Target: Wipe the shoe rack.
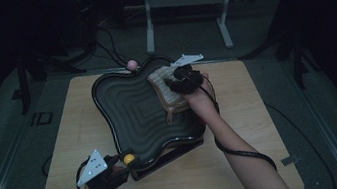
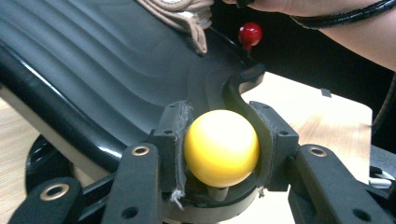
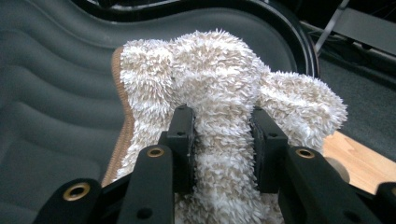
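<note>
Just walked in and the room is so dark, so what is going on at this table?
A person is working with tongs in each hand on a big black ridged tray on the wooden table. The left tongs are closed around a yellow ball knob at the tray's near edge. The right tongs pinch a fluffy cream cloth, which lies on the tray's far right part.

The tray (image 1: pixel 128 110) looks like dark moulded plastic, its ridged bed matt and its rim glossy. On its far corner lies a cloth (image 3: pixel 224 98) of shaggy cream pile with a woven tan edge. The yellow knob (image 2: pixel 221 147) at the tray's near edge is smooth, faintly shiny plastic; the red knob (image 2: pixel 250 32) is glossier. Under the tray, the table (image 1: pixel 247 163) is pale matt wood.
</note>
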Available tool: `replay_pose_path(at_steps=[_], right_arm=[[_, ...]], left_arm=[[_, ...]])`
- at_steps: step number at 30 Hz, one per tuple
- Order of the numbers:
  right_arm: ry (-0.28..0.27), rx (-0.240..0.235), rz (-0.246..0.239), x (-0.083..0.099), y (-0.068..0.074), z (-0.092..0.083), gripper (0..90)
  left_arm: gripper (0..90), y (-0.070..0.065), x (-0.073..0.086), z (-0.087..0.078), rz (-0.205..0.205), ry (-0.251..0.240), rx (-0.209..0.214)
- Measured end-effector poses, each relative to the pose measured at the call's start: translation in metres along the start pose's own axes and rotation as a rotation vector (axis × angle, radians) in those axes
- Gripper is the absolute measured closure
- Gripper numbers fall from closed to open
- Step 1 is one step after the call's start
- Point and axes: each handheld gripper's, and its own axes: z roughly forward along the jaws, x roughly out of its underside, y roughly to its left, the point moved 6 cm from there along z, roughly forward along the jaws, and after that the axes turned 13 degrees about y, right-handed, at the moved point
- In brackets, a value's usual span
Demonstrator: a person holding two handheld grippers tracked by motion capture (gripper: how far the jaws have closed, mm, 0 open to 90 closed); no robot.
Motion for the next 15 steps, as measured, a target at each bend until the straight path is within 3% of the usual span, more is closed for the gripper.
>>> replay_pose_path(at_steps=[15], right_arm=[[0.022,-0.021,0.035,0.019,0.001,-0.004,66.4]], left_arm=[[59.0,-0.011,-0.003,0.01,0.017,-0.005,0.023]])
